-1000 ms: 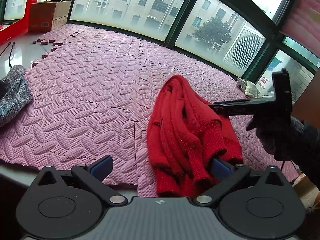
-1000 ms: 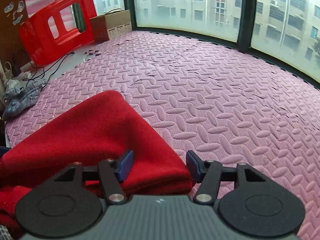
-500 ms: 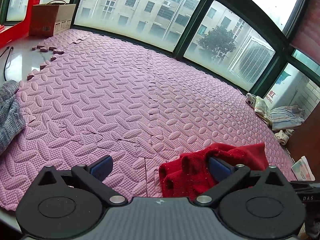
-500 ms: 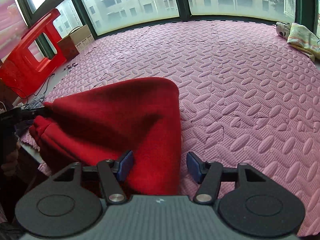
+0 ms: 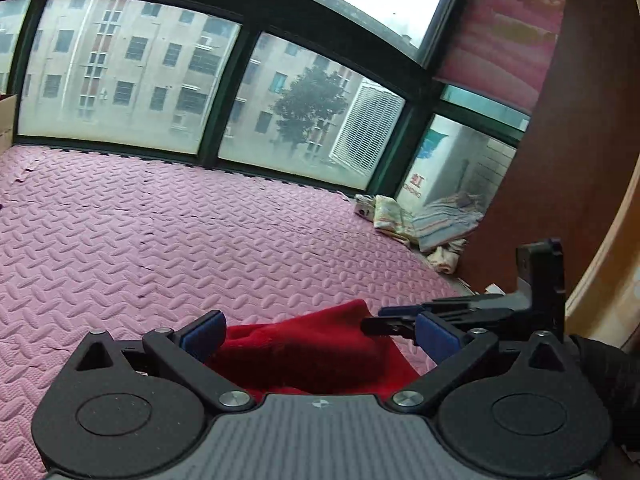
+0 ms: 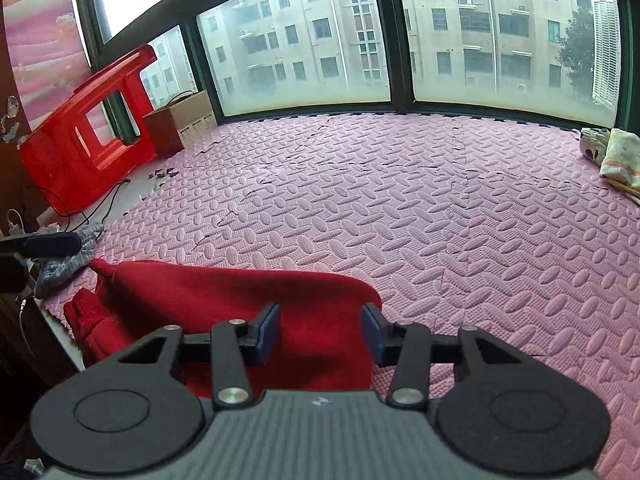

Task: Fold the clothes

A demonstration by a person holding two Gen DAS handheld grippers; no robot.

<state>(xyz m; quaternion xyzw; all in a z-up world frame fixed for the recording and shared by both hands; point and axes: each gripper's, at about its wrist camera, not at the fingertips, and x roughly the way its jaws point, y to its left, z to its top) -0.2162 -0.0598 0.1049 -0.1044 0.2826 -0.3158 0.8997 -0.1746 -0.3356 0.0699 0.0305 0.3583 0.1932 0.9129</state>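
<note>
Pink foam mat (image 6: 420,220) below bay windows. Red sweater (image 6: 224,292) lies at the mat's near edge, a cuff hanging over it. Left gripper (image 5: 320,330): jaws wide apart, sweater between them, no contact visible. Right gripper (image 6: 320,330): jaws apart above the sweater's folded corner, not clamping.

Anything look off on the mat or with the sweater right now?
Yes: the red sweater lies bunched at the near-left edge of the pink foam mat, one cuff past the edge. Loose mat pieces lie scattered by the red plastic stool, which is tipped over.
</note>
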